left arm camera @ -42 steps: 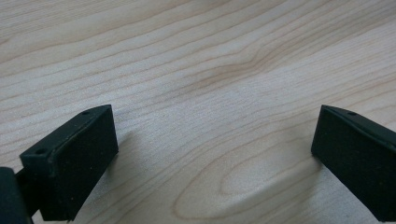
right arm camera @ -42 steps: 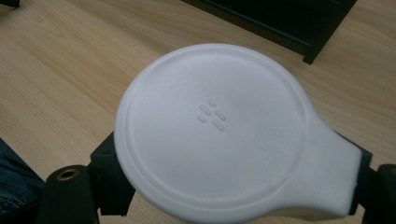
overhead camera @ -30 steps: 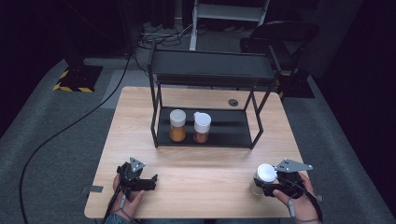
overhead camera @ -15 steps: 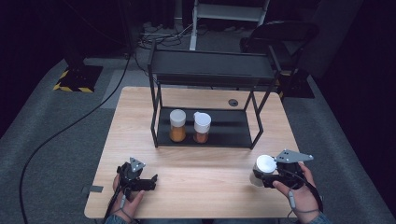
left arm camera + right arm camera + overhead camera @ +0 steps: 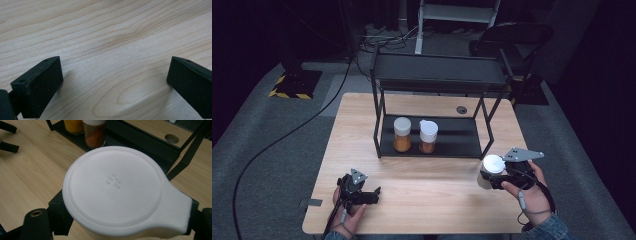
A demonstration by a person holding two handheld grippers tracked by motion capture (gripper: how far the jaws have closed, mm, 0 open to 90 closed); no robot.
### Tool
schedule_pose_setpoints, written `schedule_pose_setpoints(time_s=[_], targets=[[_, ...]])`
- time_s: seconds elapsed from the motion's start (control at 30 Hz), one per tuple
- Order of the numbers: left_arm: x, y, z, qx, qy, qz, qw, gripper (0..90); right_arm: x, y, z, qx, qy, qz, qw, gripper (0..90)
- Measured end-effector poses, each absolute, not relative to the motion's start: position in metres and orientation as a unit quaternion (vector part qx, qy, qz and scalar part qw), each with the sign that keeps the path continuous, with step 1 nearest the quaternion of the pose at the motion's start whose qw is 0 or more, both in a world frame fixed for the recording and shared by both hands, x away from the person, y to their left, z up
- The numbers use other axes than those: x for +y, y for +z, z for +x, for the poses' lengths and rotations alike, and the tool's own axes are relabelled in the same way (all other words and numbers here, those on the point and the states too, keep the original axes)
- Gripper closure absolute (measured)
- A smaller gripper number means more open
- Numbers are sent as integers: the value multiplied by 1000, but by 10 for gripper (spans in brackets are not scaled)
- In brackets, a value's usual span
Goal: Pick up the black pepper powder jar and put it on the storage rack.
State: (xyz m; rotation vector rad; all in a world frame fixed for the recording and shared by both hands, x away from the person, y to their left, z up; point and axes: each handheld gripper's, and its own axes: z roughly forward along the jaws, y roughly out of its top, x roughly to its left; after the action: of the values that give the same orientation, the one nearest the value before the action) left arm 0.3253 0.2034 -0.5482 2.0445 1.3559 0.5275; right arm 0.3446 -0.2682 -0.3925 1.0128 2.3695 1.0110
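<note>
The right gripper [image 5: 488, 176] has its jaws clamped on a white-lidded jar [image 5: 492, 165], held above the desk's [image 5: 427, 200] near right corner. The step looks like carrying; next, slide it onto the rack's [image 5: 434, 142] lower shelf beside two jars [image 5: 414, 135] (clearing the post). The left gripper [image 5: 374, 194] rests wide open, holding nothing.

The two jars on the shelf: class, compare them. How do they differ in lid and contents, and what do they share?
The left jar has a flat round lid; the right jar has a lid with a tab sticking out. The left jar's powder is yellow-orange; the right jar's is darker, red-brown. Both are clear, white-lidded, upright, side by side on the rack's lower shelf.
</note>
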Motion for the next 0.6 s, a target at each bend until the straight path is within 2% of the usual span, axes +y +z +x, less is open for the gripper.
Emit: schedule_pose_setpoints(time_s=[0.6], targets=[[203,-548,325,514,200,774,311,4,-259,-372,370,841,370,344,194,228]])
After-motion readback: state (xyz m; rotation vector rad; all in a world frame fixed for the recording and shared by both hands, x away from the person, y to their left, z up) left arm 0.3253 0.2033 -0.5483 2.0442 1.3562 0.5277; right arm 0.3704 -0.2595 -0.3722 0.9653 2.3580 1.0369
